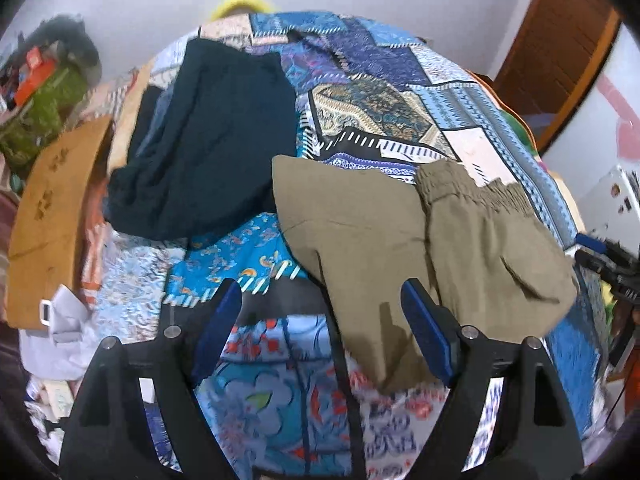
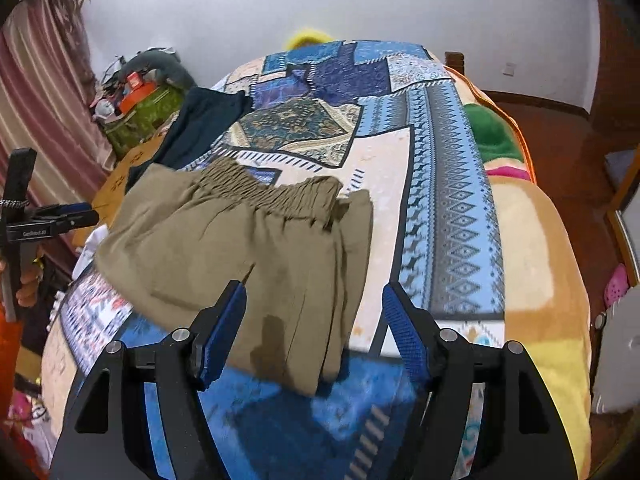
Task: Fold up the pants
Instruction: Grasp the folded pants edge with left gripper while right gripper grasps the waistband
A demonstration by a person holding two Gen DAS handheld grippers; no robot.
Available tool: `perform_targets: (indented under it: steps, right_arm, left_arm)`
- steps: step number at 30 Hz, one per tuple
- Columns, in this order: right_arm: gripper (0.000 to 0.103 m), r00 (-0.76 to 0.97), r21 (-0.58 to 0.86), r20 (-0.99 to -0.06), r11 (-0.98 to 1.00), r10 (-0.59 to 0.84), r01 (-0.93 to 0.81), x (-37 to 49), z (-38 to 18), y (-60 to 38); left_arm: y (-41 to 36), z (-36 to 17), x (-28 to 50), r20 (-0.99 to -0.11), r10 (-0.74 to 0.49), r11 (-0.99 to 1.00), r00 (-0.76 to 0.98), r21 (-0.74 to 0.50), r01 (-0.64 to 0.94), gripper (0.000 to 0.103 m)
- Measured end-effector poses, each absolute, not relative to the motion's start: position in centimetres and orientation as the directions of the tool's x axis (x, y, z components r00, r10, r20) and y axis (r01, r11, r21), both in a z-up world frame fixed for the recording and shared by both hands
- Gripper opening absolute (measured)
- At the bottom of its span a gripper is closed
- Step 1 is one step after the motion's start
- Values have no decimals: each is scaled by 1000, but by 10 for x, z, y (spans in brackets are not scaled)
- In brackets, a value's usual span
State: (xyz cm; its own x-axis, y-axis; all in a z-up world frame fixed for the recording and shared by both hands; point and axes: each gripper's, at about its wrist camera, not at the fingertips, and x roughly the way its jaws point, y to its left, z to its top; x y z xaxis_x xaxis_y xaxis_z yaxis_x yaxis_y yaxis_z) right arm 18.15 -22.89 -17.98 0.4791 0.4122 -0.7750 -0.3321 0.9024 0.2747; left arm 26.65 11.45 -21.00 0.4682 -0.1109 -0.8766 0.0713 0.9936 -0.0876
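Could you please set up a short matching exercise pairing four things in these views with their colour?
Things:
1. pants with the elastic waistband
2. folded garment beside them
3. pads of the left gripper
4. plush item at the far end of the bed

Colours:
A. yellow
B. khaki olive
C. blue
D. dark navy

Pairs: 1-B, 2-D, 3-C, 4-A

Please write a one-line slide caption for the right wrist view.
Open right tongs hover over folded khaki pants on a patchwork quilt.
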Motion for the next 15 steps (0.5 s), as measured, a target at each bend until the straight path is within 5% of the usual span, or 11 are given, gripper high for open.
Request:
perform_targets:
  steps: [5,15]
  right_arm:
    - [67,414,306,-806,897,423,-319,205,-204,-220]
    - [67,344,432,-791,860,506,-273,239,-231,-221]
  left_arm:
    - [114,-229,290,-890,-135,991,436,-124,54,79]
    - [109,-250,314,-888,-190,981,419,-184,56,48]
